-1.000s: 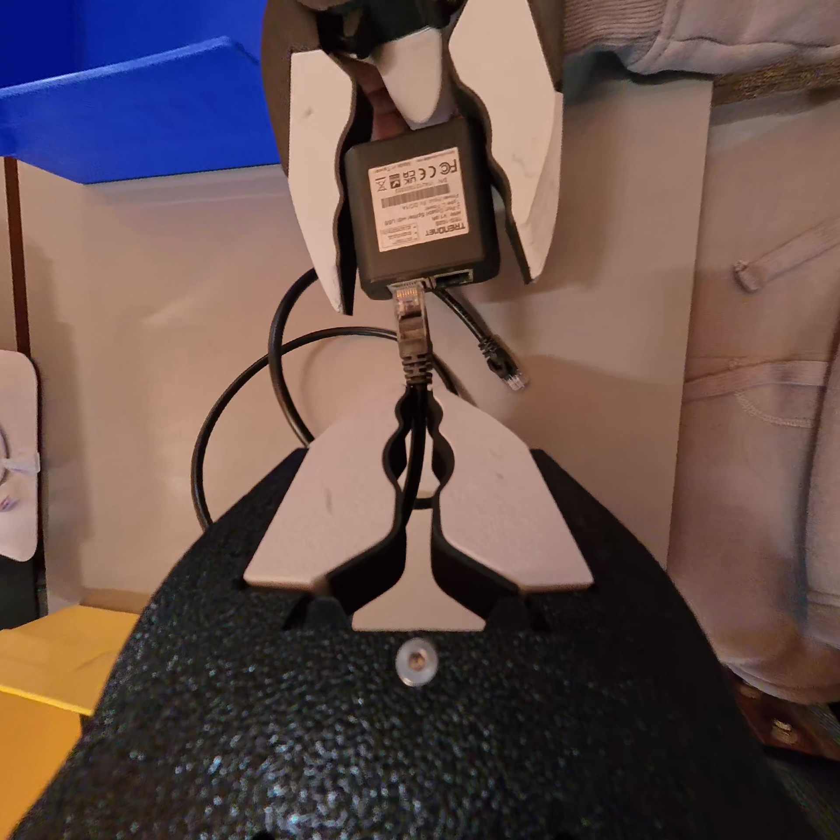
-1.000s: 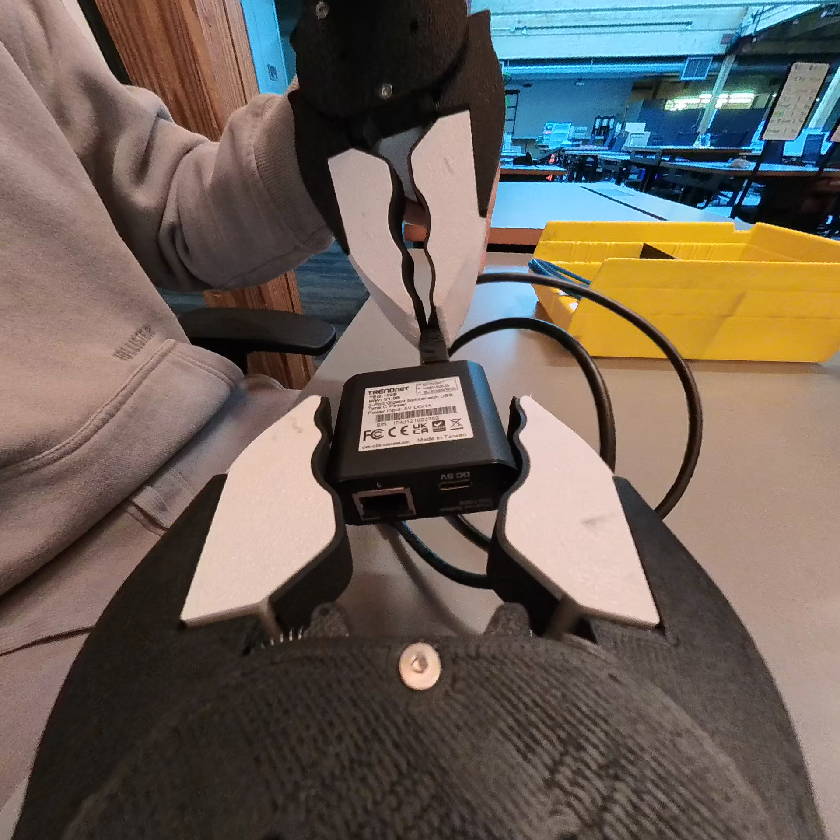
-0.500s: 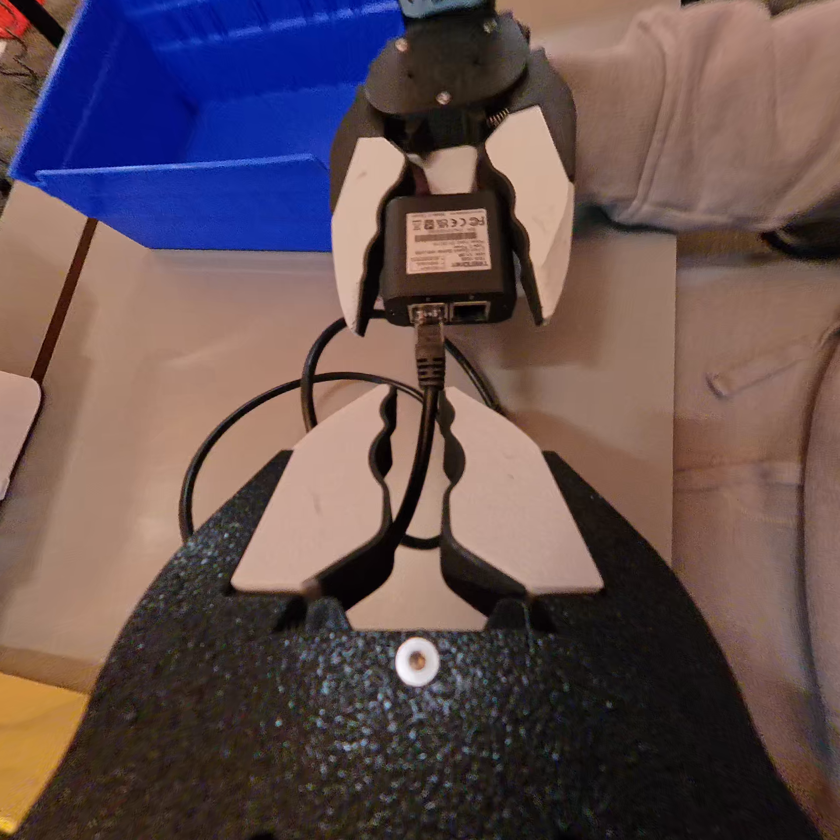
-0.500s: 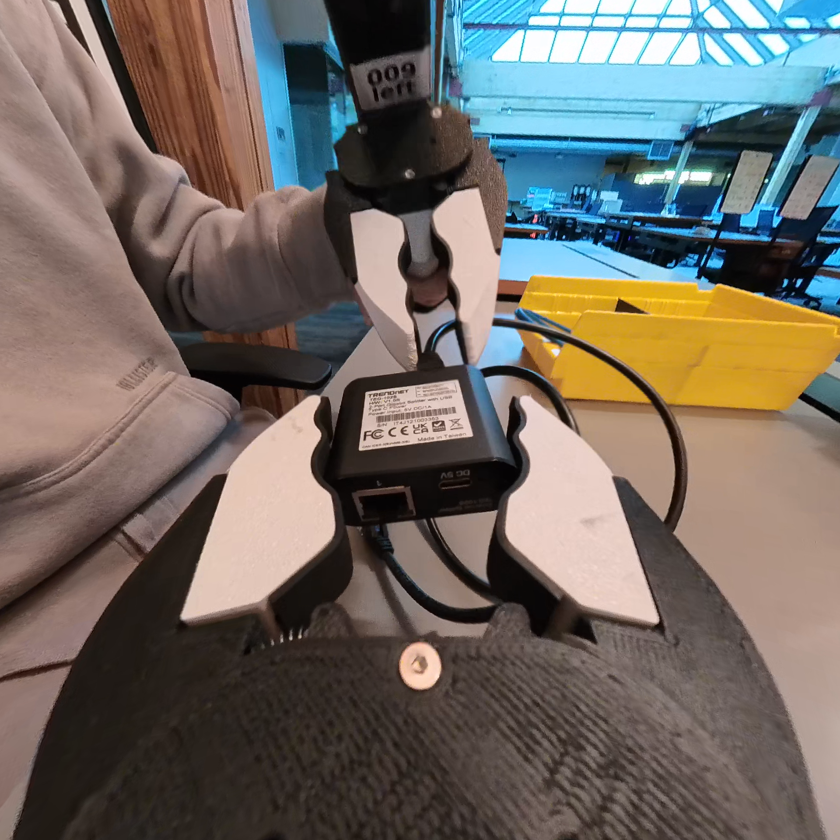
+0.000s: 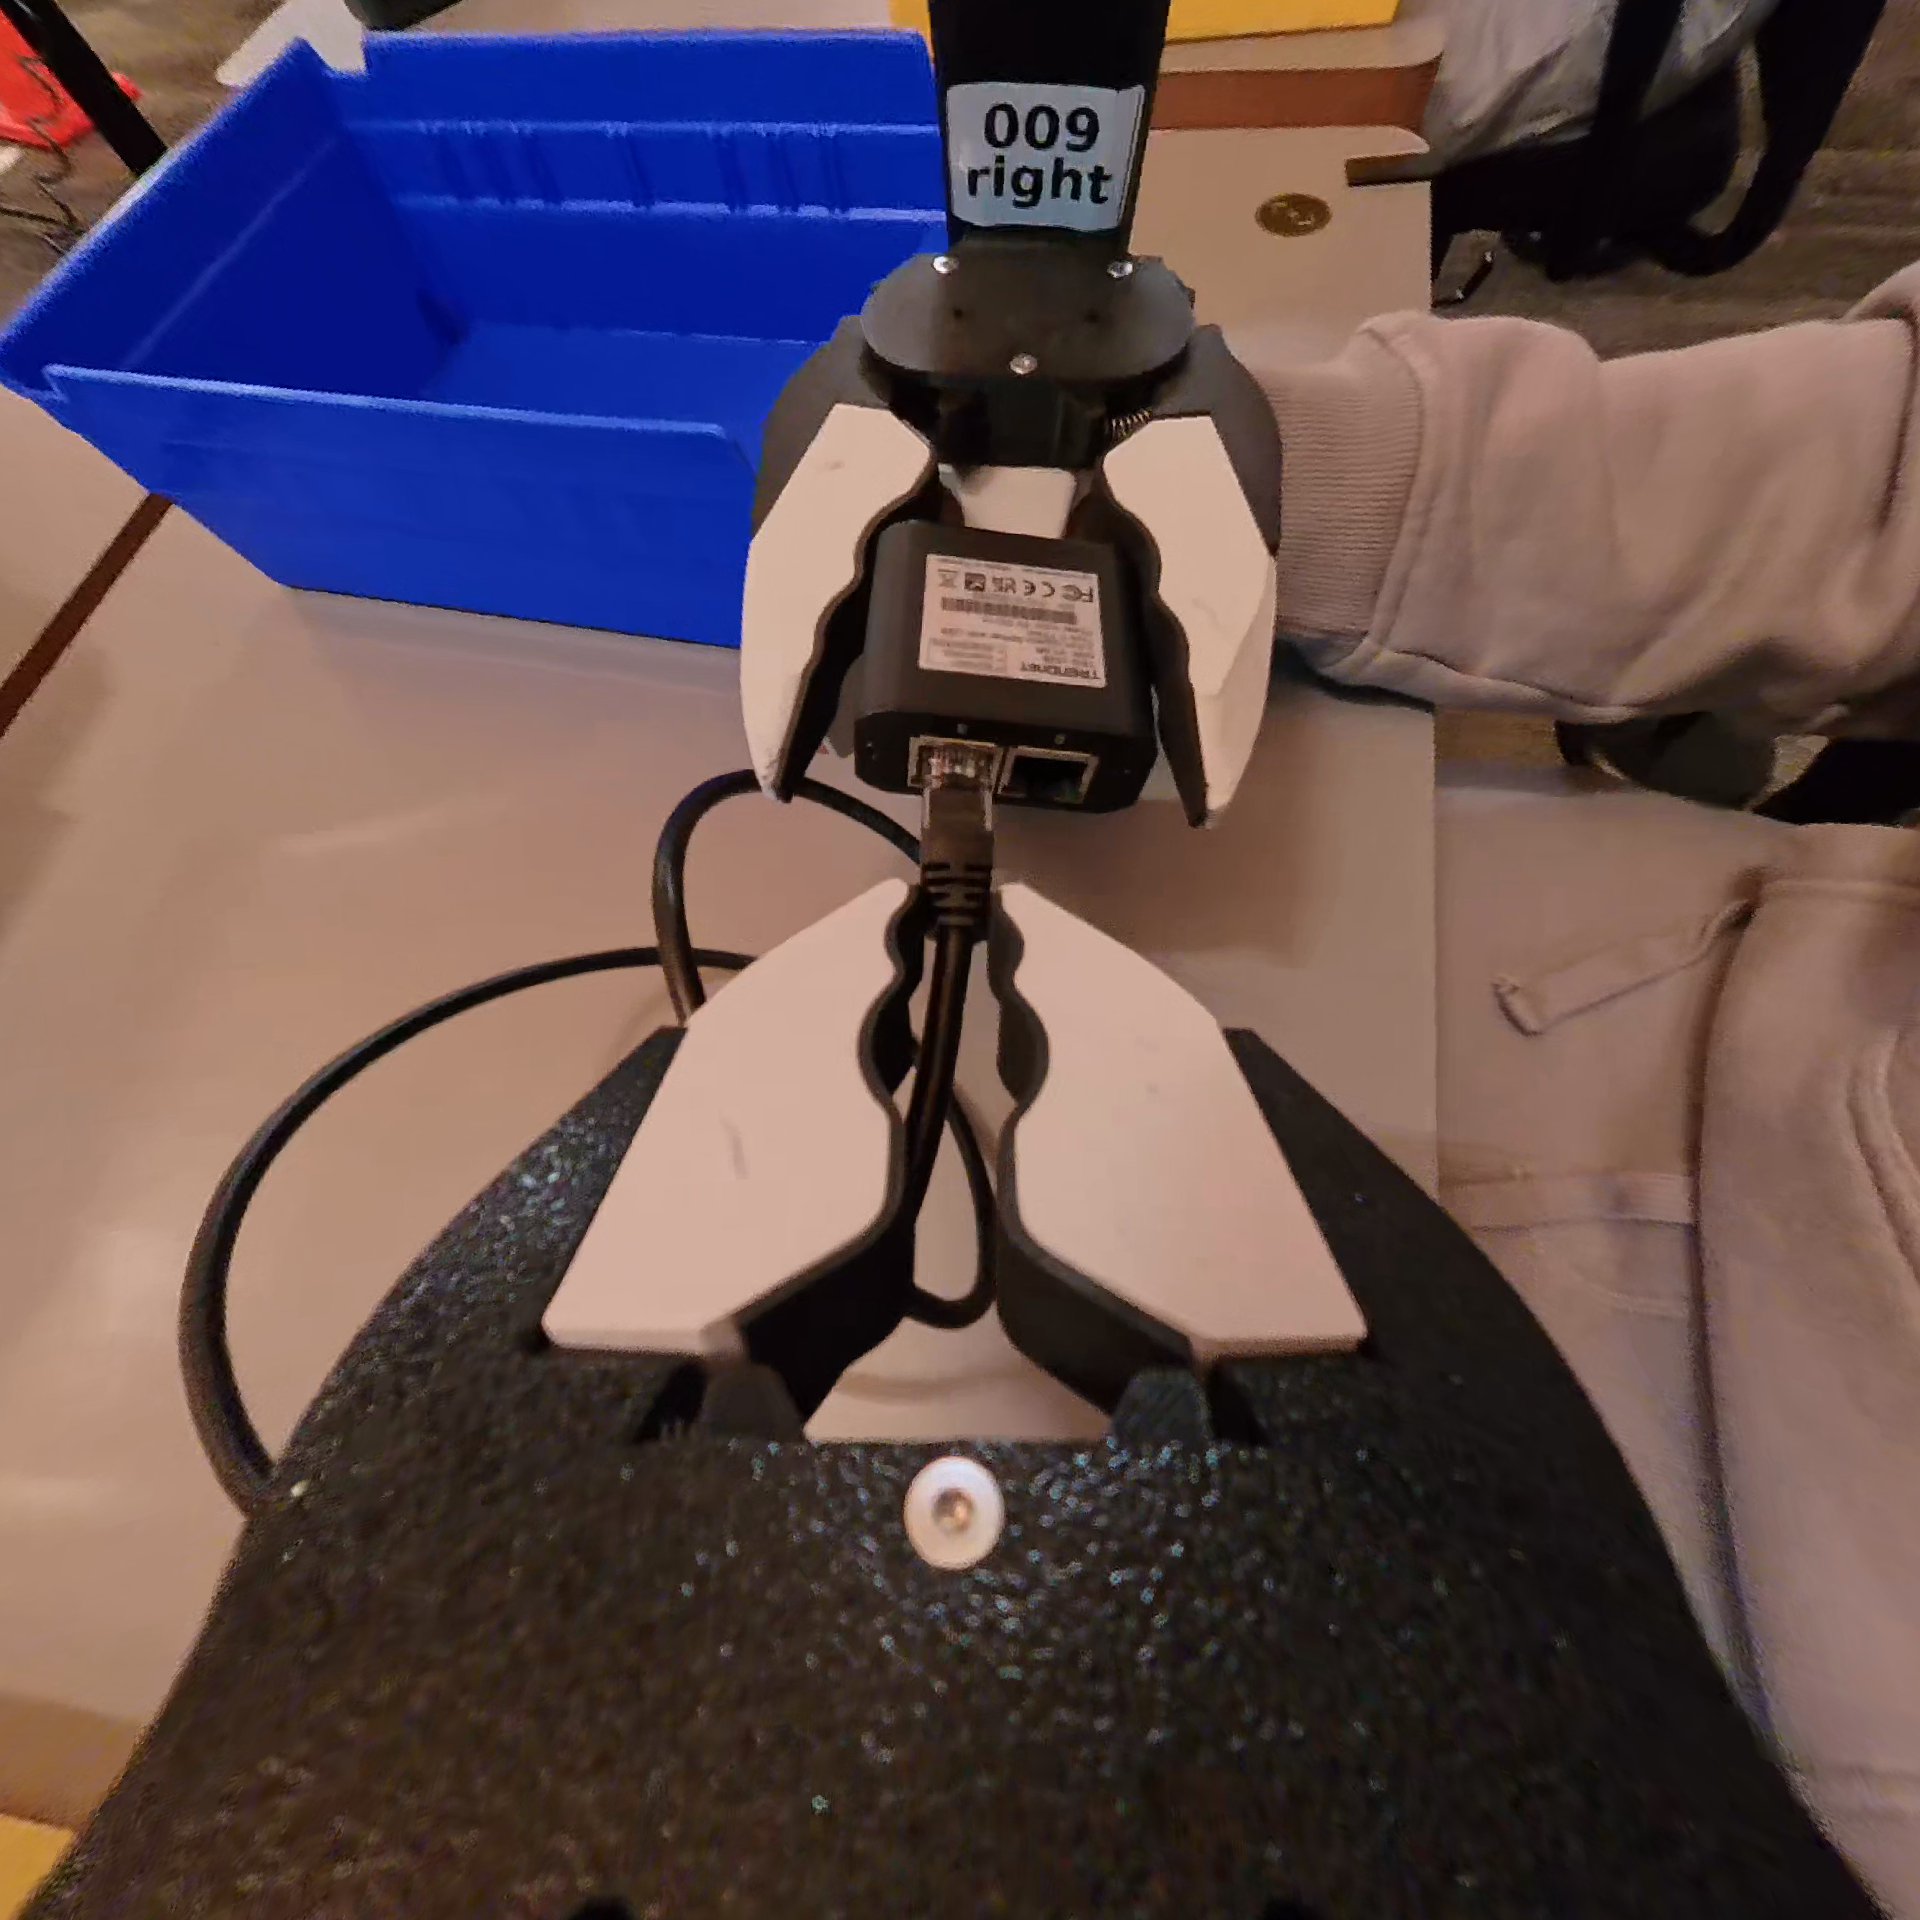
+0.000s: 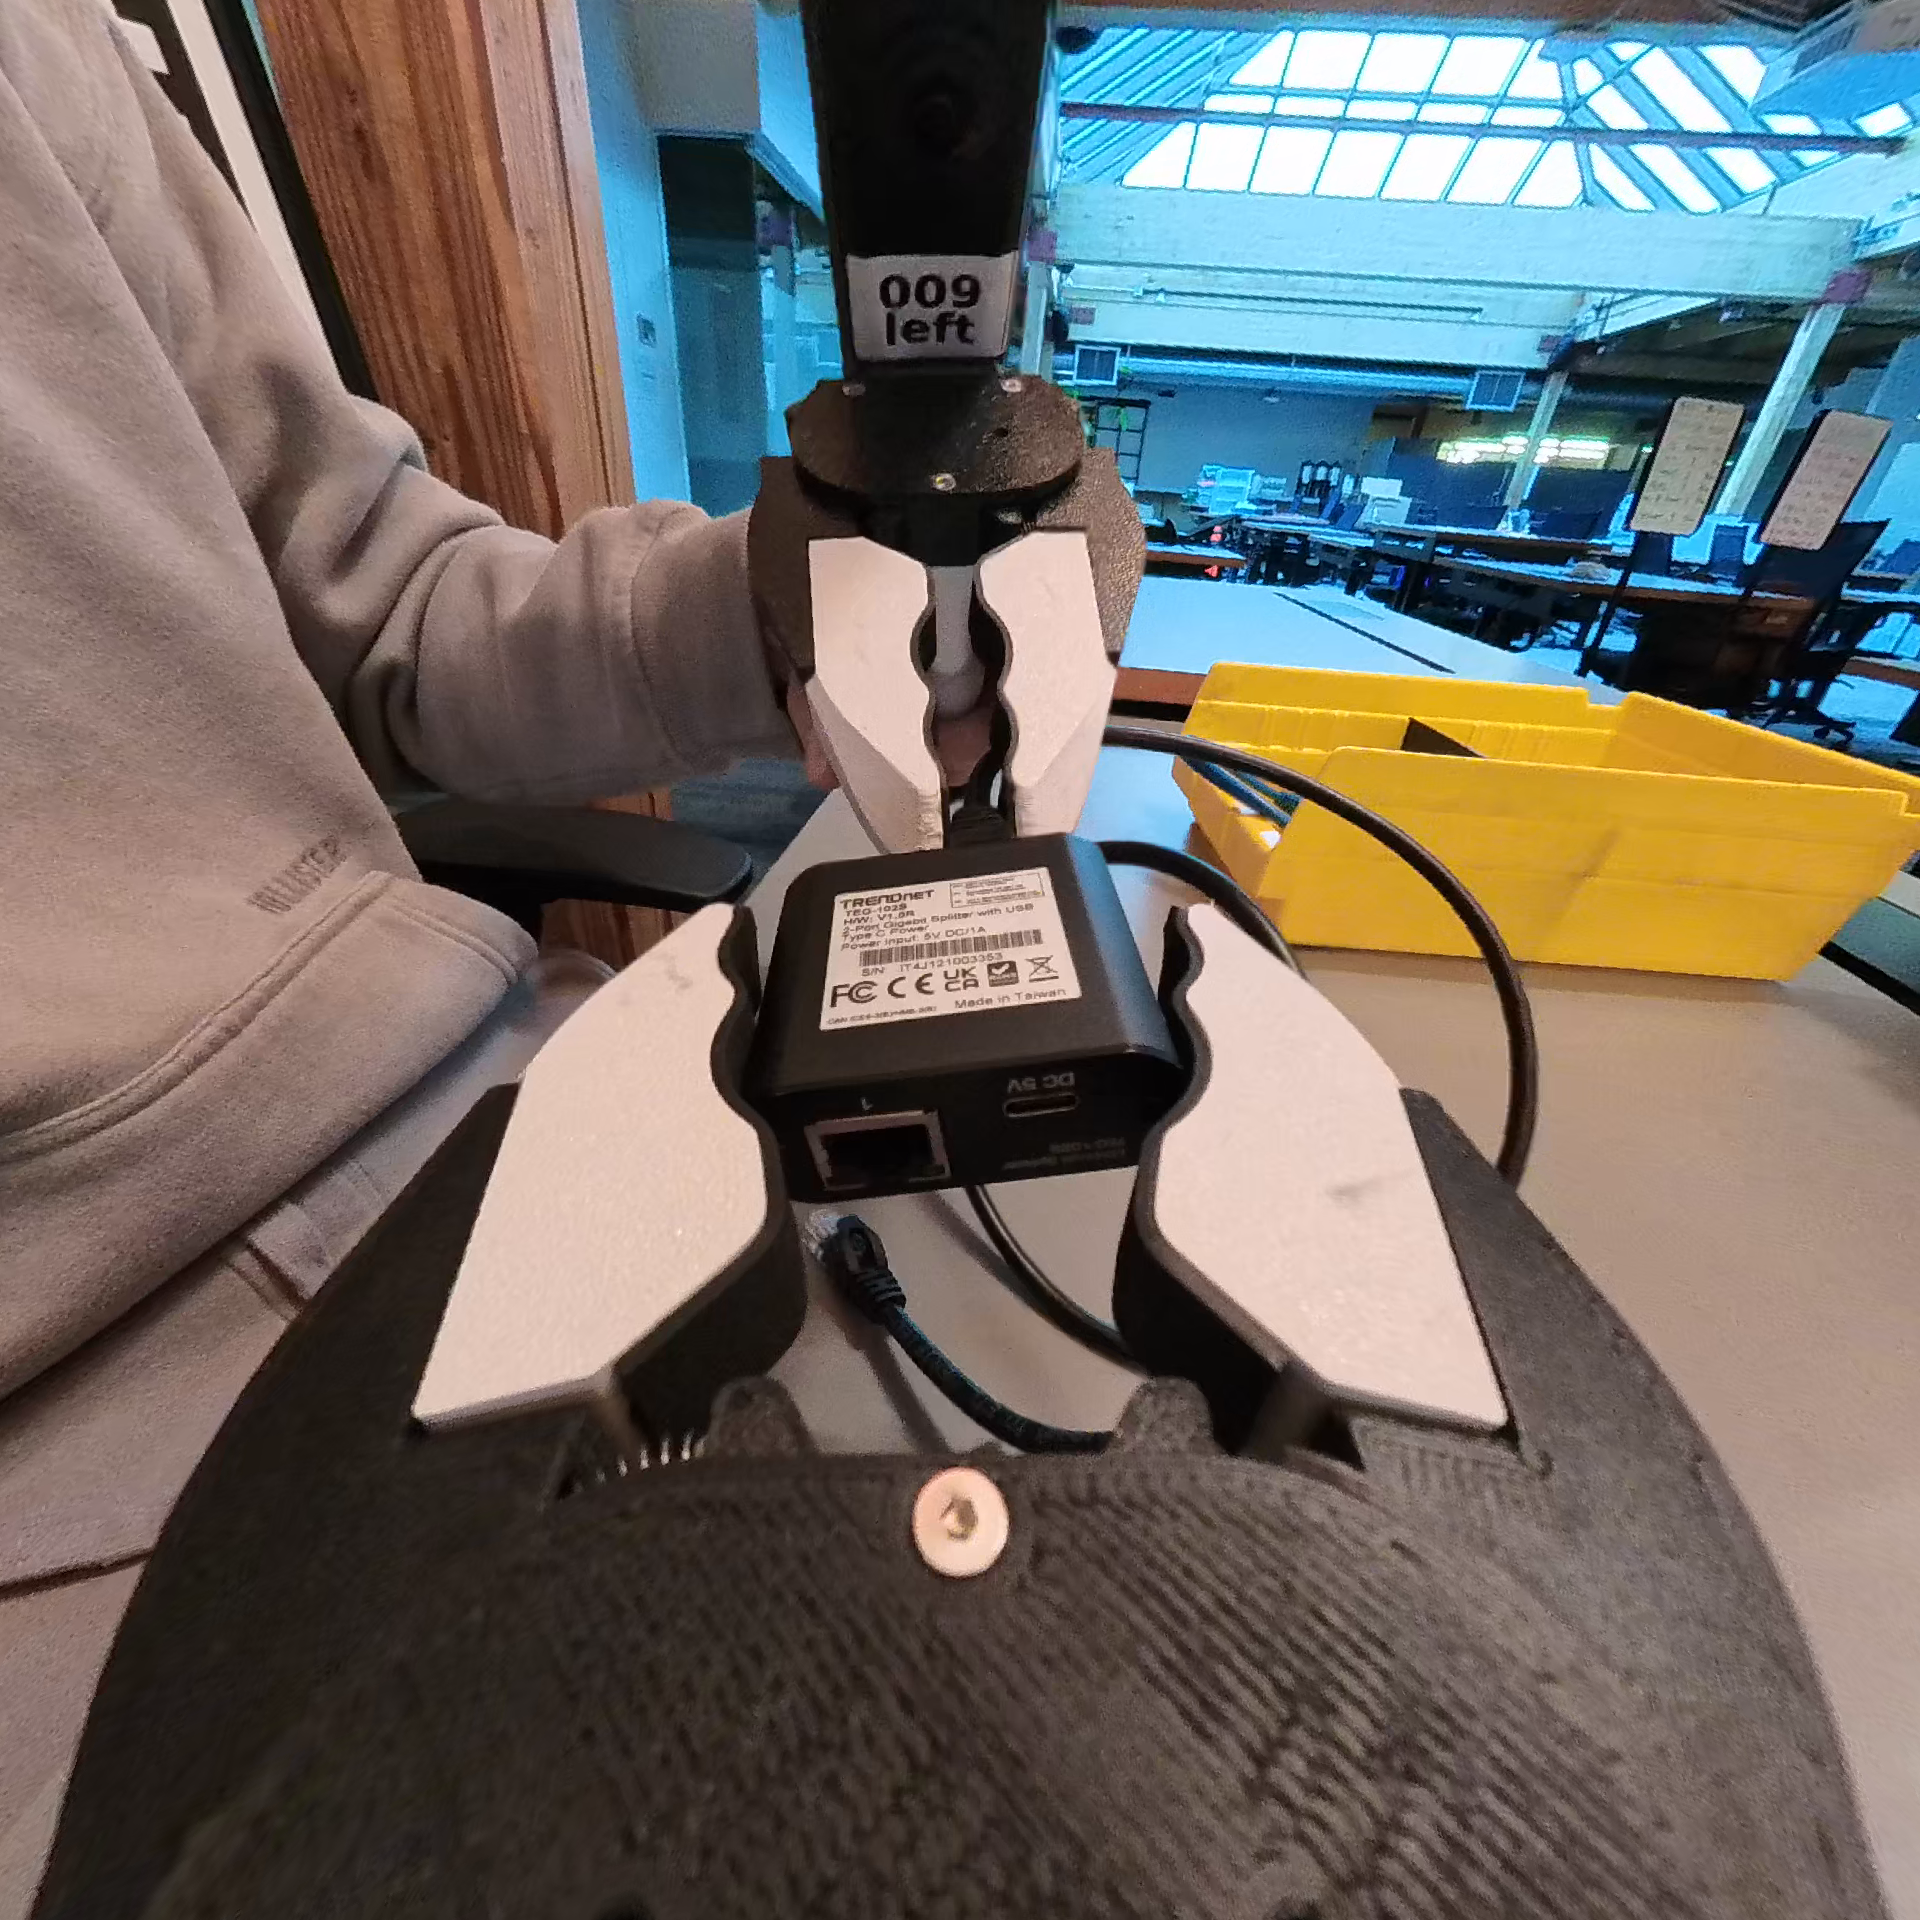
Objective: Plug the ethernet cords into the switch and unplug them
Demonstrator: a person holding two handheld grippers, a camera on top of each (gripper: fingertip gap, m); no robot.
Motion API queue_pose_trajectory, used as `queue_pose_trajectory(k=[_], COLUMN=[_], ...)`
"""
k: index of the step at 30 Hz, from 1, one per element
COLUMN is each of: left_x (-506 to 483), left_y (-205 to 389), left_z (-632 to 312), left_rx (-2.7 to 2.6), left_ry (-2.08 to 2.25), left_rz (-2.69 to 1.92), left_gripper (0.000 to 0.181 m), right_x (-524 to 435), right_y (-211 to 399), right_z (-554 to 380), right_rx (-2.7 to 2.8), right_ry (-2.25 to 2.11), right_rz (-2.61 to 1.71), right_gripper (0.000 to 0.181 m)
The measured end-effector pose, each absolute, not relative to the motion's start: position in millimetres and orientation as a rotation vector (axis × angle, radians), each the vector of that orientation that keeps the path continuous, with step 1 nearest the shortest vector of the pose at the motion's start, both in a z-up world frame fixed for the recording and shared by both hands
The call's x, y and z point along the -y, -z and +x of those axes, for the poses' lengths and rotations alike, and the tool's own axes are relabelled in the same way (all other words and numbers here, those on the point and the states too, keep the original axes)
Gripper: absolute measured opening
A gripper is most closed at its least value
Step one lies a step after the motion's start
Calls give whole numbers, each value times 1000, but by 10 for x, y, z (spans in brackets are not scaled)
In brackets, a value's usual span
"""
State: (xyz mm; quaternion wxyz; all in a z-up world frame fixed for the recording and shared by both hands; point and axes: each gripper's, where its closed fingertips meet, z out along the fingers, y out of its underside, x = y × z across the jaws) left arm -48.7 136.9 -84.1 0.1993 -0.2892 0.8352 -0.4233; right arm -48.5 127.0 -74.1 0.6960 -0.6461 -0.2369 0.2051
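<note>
The black switch point(image 5: 1003, 644) with a white label is clamped between the fingers of my right gripper point(image 5: 987, 795) and held above the table. My left gripper point(image 5: 951, 904) is shut on the black ethernet cord point(image 5: 940, 1039) just behind its plug point(image 5: 956, 774). The plug sits in the left of the two ports facing me; the port beside it point(image 5: 1049, 774) is empty. In the right wrist view the switch point(image 6: 956, 997) fills my right gripper point(image 6: 956, 925), and the left gripper point(image 6: 977, 826) meets its far side. The cord's other plug point(image 6: 847, 1242) hangs loose below.
A blue bin point(image 5: 416, 364) stands on the tan table point(image 5: 364, 831) behind the switch. A yellow bin point(image 6: 1558, 831) stands to the right in the right wrist view. The cord loops over the table point(image 5: 312, 1091). A person's grey sleeves and torso point(image 6: 208, 831) are close by.
The plug, just outside the port a second ago, now sits inside the left port. Both grippers have tilted and drawn back, bringing the blue bin into view.
</note>
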Motion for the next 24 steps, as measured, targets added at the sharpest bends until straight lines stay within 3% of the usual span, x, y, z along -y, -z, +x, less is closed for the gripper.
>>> queue_pose_trajectory(k=[7, 24], left_x=[-1320, -1421], left_y=[815, 852], left_z=[-471, -402], left_rx=[-2282, -2270], left_ry=[1245, 1116], left_rz=[-776, -749], left_gripper=[17, 11], right_x=[-1277, -1398], right_y=[772, 834], right_z=[-489, -512], right_rx=[533, 447], right_ry=[-455, -525], right_rz=[-1452, -1443], right_gripper=[75, 75])
